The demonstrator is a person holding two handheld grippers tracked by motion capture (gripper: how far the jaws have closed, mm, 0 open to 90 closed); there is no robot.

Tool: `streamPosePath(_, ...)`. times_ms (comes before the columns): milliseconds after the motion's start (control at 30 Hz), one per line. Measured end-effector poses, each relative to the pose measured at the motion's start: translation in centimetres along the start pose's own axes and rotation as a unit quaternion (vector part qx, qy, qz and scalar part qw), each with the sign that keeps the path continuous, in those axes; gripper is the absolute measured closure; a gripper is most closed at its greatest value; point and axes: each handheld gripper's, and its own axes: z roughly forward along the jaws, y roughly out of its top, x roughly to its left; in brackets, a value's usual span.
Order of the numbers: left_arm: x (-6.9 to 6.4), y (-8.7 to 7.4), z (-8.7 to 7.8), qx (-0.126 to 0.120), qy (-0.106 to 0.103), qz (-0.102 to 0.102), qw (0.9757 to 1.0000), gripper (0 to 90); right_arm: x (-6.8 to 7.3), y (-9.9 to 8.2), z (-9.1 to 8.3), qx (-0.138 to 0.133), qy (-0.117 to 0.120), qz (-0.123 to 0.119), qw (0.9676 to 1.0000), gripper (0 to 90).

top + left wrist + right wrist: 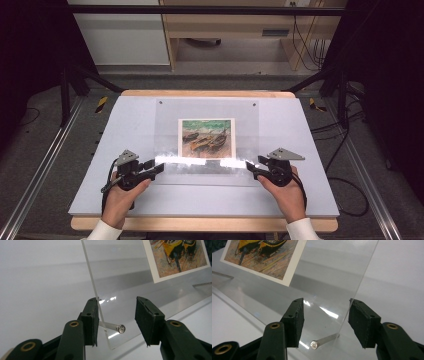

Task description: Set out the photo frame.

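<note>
Mid-table, the clear acrylic sheet (206,142) lies over the boat picture (206,138). Left gripper (159,167) at eight o'clock and right gripper (248,166) at four o'clock straddle its near corners, jaws unclenched; gripping and lifting remain.

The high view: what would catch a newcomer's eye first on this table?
A colourful painted picture of boats sits mid-table under a clear acrylic sheet on the pale grey board. The left gripper and right gripper flank the sheet's near corners, where it is tilted up. Up close, a small metal pin sticks out of the sheet between the jaws.
</note>
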Motion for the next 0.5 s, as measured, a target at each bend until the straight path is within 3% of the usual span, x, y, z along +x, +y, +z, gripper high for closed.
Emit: streamPosePath(500,-0.32,-0.20,-0.14,0.003,0.007,0.009,0.9999,53.7,0.19,-0.19,-0.22,0.001,-0.004,-0.007,1.0000,47.6)
